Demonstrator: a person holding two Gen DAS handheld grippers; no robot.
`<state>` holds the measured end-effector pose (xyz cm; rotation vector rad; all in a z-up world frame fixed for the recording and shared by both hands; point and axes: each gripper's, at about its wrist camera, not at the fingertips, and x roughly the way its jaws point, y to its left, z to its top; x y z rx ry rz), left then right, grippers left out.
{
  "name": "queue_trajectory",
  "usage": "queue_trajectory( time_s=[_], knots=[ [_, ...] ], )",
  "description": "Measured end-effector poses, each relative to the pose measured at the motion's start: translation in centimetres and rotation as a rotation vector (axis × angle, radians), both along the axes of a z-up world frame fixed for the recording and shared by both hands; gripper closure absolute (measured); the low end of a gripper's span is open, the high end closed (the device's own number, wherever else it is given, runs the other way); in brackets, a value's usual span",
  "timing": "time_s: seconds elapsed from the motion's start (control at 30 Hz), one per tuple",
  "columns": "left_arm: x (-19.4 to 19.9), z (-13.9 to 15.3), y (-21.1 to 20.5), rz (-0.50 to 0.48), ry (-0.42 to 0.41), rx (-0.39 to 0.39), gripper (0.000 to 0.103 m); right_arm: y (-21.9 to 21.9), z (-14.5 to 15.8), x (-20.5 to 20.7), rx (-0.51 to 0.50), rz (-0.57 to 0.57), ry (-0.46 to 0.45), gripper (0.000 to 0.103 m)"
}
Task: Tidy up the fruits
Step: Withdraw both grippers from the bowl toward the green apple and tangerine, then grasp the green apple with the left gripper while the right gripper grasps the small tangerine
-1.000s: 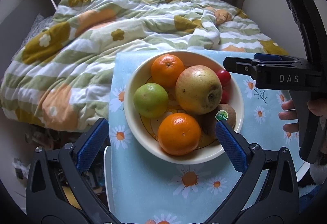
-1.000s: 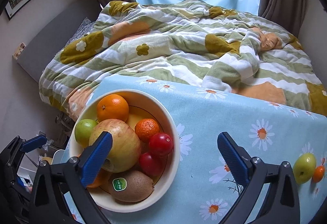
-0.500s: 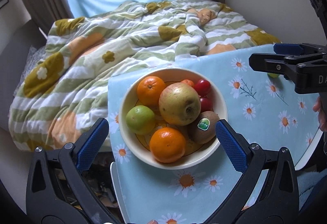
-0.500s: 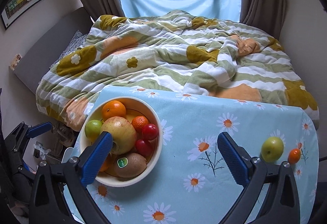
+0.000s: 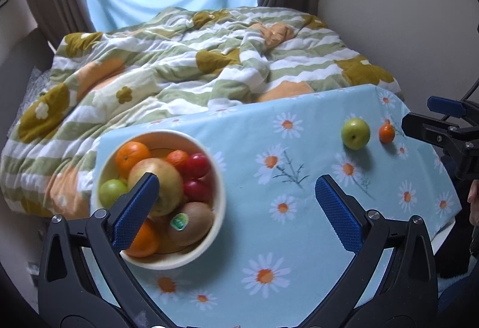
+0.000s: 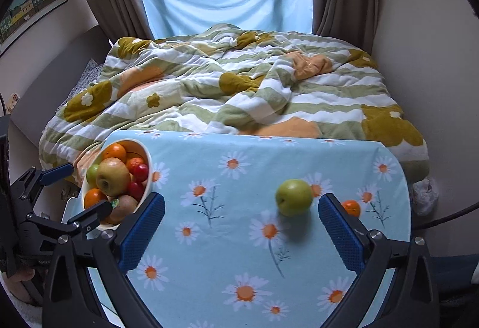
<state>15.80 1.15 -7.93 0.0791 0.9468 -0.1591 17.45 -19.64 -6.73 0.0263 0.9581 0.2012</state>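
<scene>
- The left gripper (image 5: 236, 202) is held with its blue-padded jaws spread wide and nothing between them; it hangs above the daisy-print tablecloth (image 5: 299, 238), and its left finger overlaps the bowl (image 5: 220, 202) in the view.
- The right gripper (image 6: 241, 230) is likewise spread wide and carries nothing; it is seen over the near part of the tablecloth (image 6: 209, 268).
- In the right wrist view a loose green apple (image 6: 294, 197) lies on the cloth between the two fingers and beyond their tips, touched by neither; a small loose tangerine (image 6: 351, 207) sits just past the right fingertip.
- In the left wrist view the same green apple (image 5: 355, 134) and tangerine (image 5: 386, 133) are seen near each other but apart, towards the far right corner of the table, well away from the bowl.
- The cream bowl (image 6: 148, 175) stands at the left end of the table and is filled: a large yellowish apple (image 5: 167, 181) in the middle, an orange (image 5: 132, 155) behind it, another orange (image 5: 143, 241) at the front, a small green fruit (image 5: 112, 191) on the left, a small tangerine (image 5: 177, 158) at the back, two red fruits (image 5: 196, 166) on the right, and a kiwi (image 5: 191, 221) bearing a green sticker.
- Beyond the table a bed with a green-striped flowered quilt (image 6: 239, 88) is seen.
</scene>
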Motion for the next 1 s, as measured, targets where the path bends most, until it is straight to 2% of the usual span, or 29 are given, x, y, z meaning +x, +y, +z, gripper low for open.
queue_trajectory(
  time_s=[0.33,0.53,0.73,0.9,0.97,1.0],
  knots=[
    [3.0,-1.9,-10.0,-0.059,0.004,-0.019,0.000,-9.8,-3.5,0.7,-0.047,-0.047,0.041,0.001],
    [4.7,-4.6,-14.2,-0.124,0.027,-0.021,0.000,-13.0,-5.8,1.4,-0.054,-0.027,0.062,0.001],
    [6.1,-7.6,-17.1,-0.188,0.056,-0.028,0.000,-14.3,-8.0,1.7,-0.071,0.037,0.051,0.001],
    [7.2,-9.9,-18.5,-0.227,0.084,-0.028,0.006,-14.7,-9.6,1.9,-0.083,0.086,0.041,0.001],
    [7.6,-10.7,-18.9,-0.243,0.098,-0.028,0.017,-14.8,-10.1,2.1,-0.084,0.101,0.042,0.001],
    [7.7,-11.0,-19.0,-0.248,0.107,-0.031,0.018,-14.8,-10.4,2.2,-0.085,0.104,0.045,0.001]
  ],
)
